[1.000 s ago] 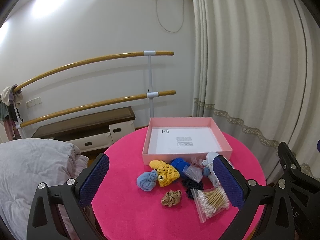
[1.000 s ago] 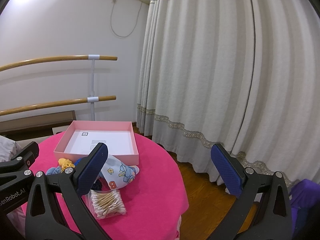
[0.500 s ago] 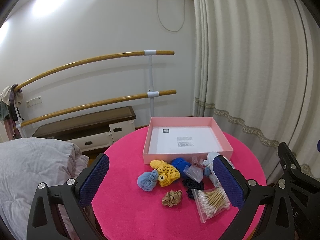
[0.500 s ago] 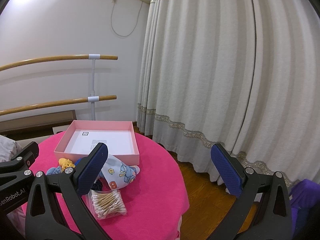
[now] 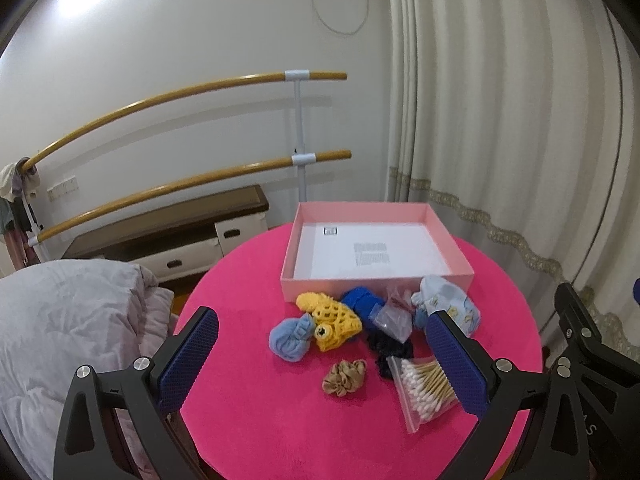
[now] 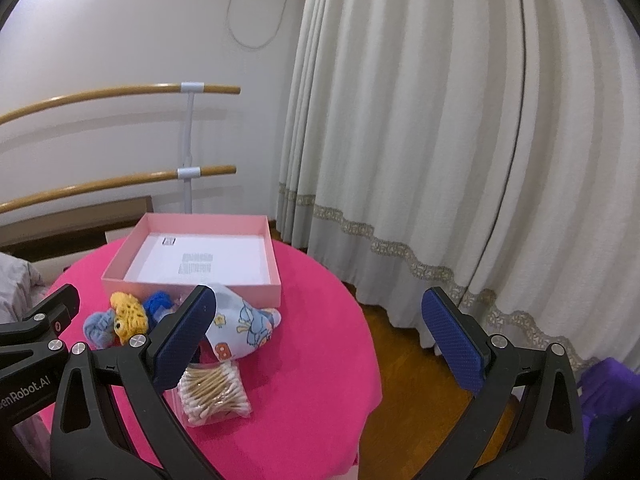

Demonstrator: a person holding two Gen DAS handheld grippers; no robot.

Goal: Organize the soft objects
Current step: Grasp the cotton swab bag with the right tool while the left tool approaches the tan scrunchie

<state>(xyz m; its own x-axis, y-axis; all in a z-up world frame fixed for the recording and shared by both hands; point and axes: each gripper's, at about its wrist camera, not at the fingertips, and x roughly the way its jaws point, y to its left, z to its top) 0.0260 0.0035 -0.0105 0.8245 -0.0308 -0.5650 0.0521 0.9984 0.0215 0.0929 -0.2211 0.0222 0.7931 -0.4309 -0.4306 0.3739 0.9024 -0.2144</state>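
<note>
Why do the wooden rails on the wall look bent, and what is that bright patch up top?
Left wrist view: the fisheye lens bows the two wooden wall rails and darkens the corners; the patch is lamp glare on the white wall. Right wrist view: the same lens curves the pleated cream curtain; the picture is evenly lit.

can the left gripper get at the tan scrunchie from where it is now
Probably yes. The left gripper is open, and the tan scrunchie lies alone on the pink tablecloth between its fingers, clear of the light blue cloth ball and the cotton swab bag. Nothing covers it.
</note>
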